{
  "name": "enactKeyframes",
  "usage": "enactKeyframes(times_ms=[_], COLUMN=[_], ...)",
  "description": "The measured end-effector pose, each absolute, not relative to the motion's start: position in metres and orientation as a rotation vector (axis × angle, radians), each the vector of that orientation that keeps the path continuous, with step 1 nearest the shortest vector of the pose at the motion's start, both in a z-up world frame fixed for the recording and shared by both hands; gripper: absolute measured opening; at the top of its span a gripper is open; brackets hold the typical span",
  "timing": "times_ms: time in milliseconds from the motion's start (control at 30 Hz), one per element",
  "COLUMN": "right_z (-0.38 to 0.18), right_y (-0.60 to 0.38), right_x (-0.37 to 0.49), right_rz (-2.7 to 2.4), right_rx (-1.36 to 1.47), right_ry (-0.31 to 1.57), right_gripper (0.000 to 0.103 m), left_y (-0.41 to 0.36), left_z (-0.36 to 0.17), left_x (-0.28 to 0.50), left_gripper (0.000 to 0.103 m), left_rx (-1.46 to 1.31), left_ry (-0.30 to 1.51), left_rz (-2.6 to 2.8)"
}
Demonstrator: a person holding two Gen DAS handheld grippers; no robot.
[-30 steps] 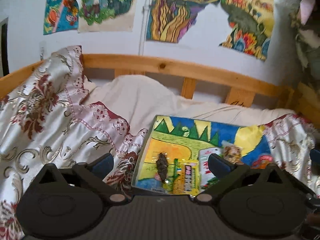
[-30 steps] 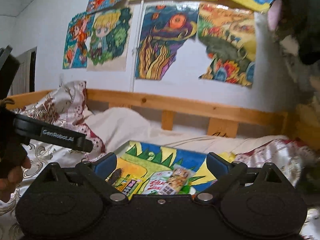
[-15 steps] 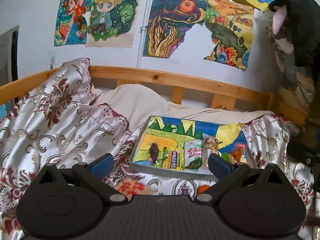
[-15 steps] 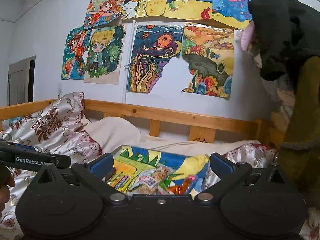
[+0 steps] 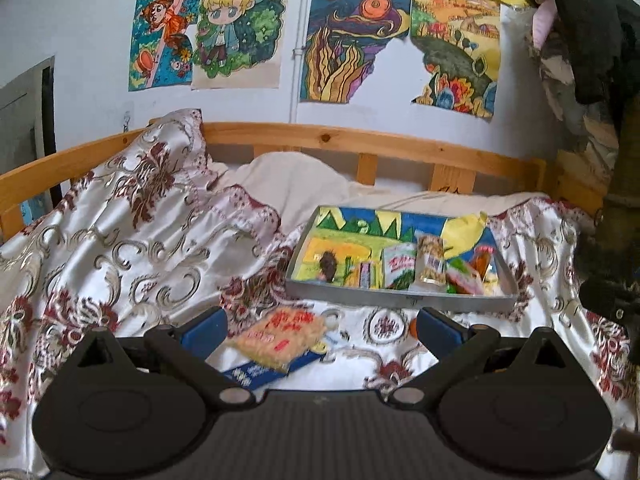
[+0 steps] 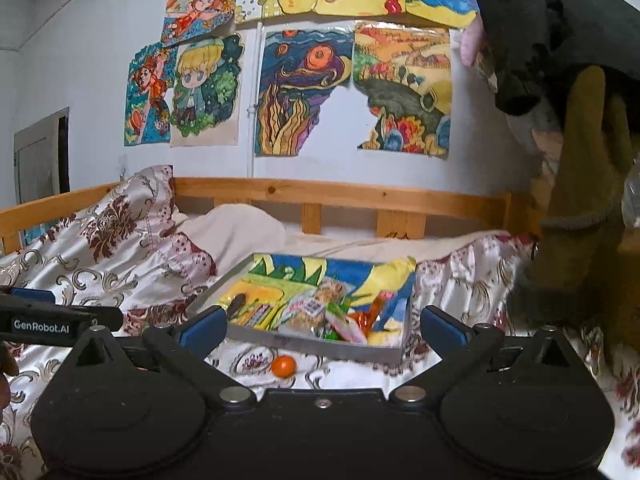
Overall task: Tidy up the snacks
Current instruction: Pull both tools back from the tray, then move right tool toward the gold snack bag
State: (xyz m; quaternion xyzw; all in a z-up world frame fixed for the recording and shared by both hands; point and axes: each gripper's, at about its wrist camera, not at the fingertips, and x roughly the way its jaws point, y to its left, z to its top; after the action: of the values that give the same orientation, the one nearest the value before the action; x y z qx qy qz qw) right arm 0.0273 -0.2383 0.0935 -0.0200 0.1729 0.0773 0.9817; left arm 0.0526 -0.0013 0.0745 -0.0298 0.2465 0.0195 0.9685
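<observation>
A: Where do the loose snacks lie relative to each claw?

B: The left claw point(image 5: 320, 326) hangs over the bed with its jaws spread wide and nothing between them. A pale snack packet with red print point(image 5: 280, 334) lies on the floral bedspread point(image 5: 132, 248) just ahead of it, nearer the left finger, resting on a blue packet point(image 5: 260, 372) that sticks out beneath.

A: And the right one?

B: The right claw point(image 6: 322, 328) is equally wide apart and empty. A small orange ball-shaped item point(image 6: 283, 366) sits on the bedspread between its fingers, close in front of the grey tray point(image 6: 332, 350).

A: What is in the tray?

B: It is lined with a bright painted sheet and holds several packets: a green-and-white bag point(image 5: 398, 270), a tall clear bag of pale pieces point(image 5: 430, 262), a dark lump point(image 5: 328, 266) at the left end, and red and green wrappers crowded at the right. I cannot read the labels.

A: Anything in the way?

B: The tray's near wall stands between both claws and the packed snacks. The left gripper's arm point(image 6: 60, 322) shows at the left edge of the right wrist view. Behind are the wooden bed rail point(image 5: 360, 144), a white pillow point(image 5: 288, 184), drawings on the wall point(image 6: 304, 92), and dark clothes hanging at the right point(image 6: 560, 32).
</observation>
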Motion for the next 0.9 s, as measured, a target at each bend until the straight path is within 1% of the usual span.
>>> enactKeyframes(times_ms=[400,900], right_z=[0.073,0.053], right_y=[-0.239,-0.235], right_x=[0.015,0.02], right_rz=[0.142,0.146], right_rx=[-0.014,-0.002], right_ry=[0.418,0.493], right_gripper=[0.102,0.102], left_y=[-0.002,-0.005], left_z=[0.051,0.04], left_x=[0.039,0.041], left_gripper=[0.102,0.102], left_rx=[-0.048,-0.025], left_ry=[0.562,0.592], left_rz=[0.048,0.048])
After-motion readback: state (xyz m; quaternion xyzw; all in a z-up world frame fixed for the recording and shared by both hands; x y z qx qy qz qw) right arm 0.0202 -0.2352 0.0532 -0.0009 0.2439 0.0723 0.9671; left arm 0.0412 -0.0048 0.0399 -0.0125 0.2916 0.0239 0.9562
